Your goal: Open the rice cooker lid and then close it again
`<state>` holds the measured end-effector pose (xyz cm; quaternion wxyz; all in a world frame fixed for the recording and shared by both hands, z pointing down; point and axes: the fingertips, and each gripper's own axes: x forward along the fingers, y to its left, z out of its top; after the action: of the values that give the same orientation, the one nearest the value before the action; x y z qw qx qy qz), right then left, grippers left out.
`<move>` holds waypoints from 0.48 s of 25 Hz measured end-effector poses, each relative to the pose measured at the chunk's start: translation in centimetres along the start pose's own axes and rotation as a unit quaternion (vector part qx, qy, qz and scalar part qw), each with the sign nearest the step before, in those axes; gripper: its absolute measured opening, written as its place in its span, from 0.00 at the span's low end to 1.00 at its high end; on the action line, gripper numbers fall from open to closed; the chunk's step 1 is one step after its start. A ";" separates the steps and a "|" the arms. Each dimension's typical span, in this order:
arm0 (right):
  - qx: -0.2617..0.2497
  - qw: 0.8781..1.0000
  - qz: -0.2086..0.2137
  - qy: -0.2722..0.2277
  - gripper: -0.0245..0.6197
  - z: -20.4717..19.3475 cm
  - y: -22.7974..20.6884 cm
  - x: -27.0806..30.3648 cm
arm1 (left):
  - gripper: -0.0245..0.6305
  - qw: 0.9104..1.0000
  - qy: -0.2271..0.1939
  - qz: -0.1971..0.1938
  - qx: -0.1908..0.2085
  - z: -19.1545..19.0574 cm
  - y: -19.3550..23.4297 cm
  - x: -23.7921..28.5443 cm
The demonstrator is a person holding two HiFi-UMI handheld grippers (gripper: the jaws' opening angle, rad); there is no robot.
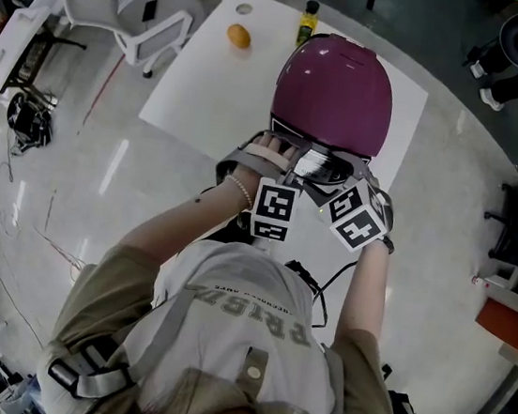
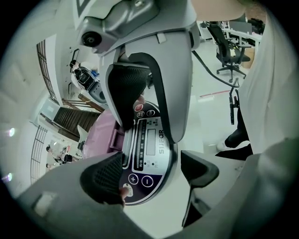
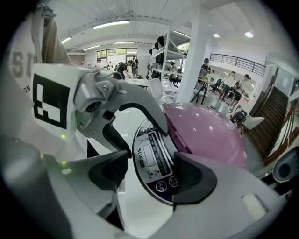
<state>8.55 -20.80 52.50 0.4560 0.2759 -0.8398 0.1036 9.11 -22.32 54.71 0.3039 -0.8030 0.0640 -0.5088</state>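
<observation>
- One rice cooker point(image 1: 334, 93) sits on the white table point(image 1: 194, 89), at about 12 o'clock from the person in the head view. Its magenta lid point(image 1: 337, 79) is down on the body with no gap that we can see
- The control panel point(image 2: 147, 149), with a display and round buttons, faces the person at the cooker's 6 o'clock side. A raised part that may be the lid release shows where the panel meets the lid, though we cannot tell for sure
- We see the left gripper point(image 2: 154, 175) at the cooker's 7 o'clock with its fingers apart. The panel's lower end lies in the gap and neither pad is clamped on it
- The right gripper point(image 3: 152, 173) is at the 5 o'clock side, fingers also apart and straddling the panel point(image 3: 154, 161). One pad overlaps the panel's edge, but we cannot call that a grip
- Both grippers crowd the same front edge, just beside each other, and nothing is held
- Progress, as we judge it: the lid lies shut, so no opening is under way. From these pictures we cannot say whether the opening is still to come or the closing is done
- If it is still to come, the release needs pressing, then the lid swings up and is pushed down again
- Further out, an orange point(image 1: 239, 36) lies at the cooker's 10 o'clock and a bottle point(image 1: 307, 20) stands at its 11 o'clock, both well clear of the work
</observation>
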 end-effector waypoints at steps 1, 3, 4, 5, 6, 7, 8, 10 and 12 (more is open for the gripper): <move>0.003 1.000 0.003 -0.001 0.50 -0.1 0.1 0.0 | 0.65 1.000 -0.001 0.004 0.001 0.0 0.1 0.0; 0.008 1.000 0.011 -0.003 0.51 -0.1 0.3 0.1 | 0.65 1.000 -0.004 0.009 0.000 -0.1 0.1 0.0; 0.009 1.000 0.013 -0.004 0.51 0.0 0.3 0.1 | 0.65 1.000 -0.004 0.009 -0.001 -0.1 0.2 0.0; 0.009 1.000 0.015 -0.005 0.50 0.1 0.1 0.0 | 0.65 1.000 -0.003 0.008 -0.002 -0.2 0.4 0.1; 0.008 1.000 0.016 -0.004 0.50 0.2 0.0 0.0 | 0.65 1.000 -0.003 0.006 -0.002 -0.2 0.5 0.1; 0.006 1.000 0.015 -0.004 0.50 0.2 -0.1 0.1 | 0.65 1.000 -0.003 0.005 -0.003 -0.2 0.6 0.1; 0.005 1.000 0.013 -0.004 0.50 0.2 -0.1 0.1 | 0.65 1.000 -0.004 0.006 -0.004 -0.2 0.7 0.1; 0.006 1.000 0.010 -0.007 0.51 0.2 -0.1 0.1 | 0.65 1.000 -0.004 0.008 -0.006 -0.1 0.7 0.1; 0.006 1.000 0.011 -0.008 0.50 0.3 -0.2 0.0 | 0.66 1.000 -0.005 0.006 -0.008 0.0 0.6 0.1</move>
<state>8.43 -21.05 52.37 0.4465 0.2699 -0.8458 0.1112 9.28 -22.87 54.50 0.3002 -0.8076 0.0712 -0.5025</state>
